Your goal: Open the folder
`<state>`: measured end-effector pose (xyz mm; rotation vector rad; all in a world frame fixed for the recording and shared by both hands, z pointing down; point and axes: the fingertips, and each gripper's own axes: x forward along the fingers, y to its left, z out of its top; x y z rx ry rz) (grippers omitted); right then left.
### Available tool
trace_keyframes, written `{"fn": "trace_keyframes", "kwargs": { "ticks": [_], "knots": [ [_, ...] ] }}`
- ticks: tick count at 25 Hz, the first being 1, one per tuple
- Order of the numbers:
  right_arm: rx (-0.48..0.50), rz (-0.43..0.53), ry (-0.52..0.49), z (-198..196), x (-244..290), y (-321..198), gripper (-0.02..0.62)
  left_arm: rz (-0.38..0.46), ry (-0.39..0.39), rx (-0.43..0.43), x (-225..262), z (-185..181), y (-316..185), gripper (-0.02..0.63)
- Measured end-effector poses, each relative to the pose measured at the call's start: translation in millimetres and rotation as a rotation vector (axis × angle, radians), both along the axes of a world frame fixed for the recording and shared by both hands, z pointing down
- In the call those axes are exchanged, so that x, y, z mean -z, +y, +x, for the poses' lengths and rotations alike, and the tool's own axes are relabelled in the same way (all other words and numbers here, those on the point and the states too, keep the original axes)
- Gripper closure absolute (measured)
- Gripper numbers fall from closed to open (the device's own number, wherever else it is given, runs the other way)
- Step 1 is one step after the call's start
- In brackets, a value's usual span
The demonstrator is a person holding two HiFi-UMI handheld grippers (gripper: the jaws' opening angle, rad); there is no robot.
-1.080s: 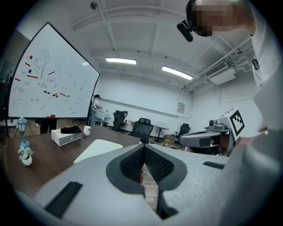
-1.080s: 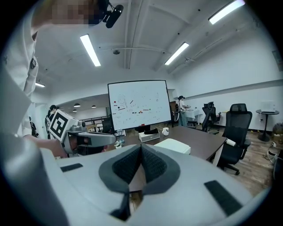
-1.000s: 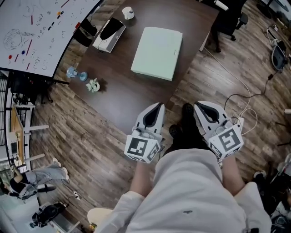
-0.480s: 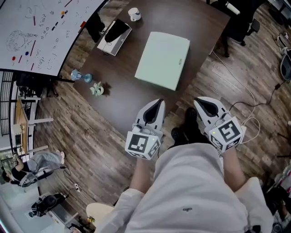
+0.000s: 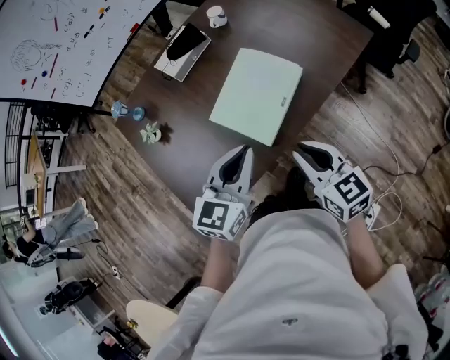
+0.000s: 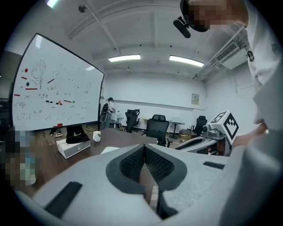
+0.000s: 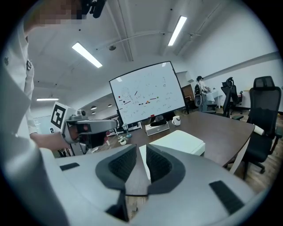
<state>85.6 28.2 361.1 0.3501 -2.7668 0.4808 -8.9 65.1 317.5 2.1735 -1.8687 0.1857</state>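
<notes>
1. The pale green flat folder (image 5: 256,95) lies closed near the middle of the dark brown wooden table (image 5: 186,144).
2. The left gripper (image 5: 243,150) is near the folder's close edge, not touching it. Its jaws are pressed together with nothing in them.
3. The right gripper (image 5: 298,149) is beside it. Its jaws have just been opening and stand a little apart, empty.
4. A small white mug (image 5: 216,14) stands far back.

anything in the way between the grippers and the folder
Nothing visible. Only bare table shows between the closed folder and both the left gripper and the right gripper, whose fingers have just been opening with nothing between them. The mug and white box sit beyond the folder.
</notes>
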Motion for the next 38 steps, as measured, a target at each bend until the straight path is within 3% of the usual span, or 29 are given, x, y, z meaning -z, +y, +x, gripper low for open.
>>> {"fn": "trace_keyframes", "kwargs": {
  "ticks": [5,15,29,38],
  "knots": [
    [0.024,-0.085,0.024,-6.3,-18.1,-8.9,0.474,-0.010,-0.004,0.036,-7.3,-5.0,-6.7,0.603],
    [-0.027,-0.226,0.093,-22.7,-55.6,-13.3,0.446,-0.035,0.025,0.024,-19.5,-23.4,-9.0,0.601],
    [-0.198,-0.280,0.196,-48.7,-96.0,-32.9,0.446,-0.130,-0.049,-0.154,-71.8,-70.0,-34.6,0.600],
    [-0.336,-0.369,0.246,-56.3,-143.5,-39.9,0.445,-0.198,-0.065,-0.297,-121.3,-87.9,-41.1,0.546]
  ]
}}
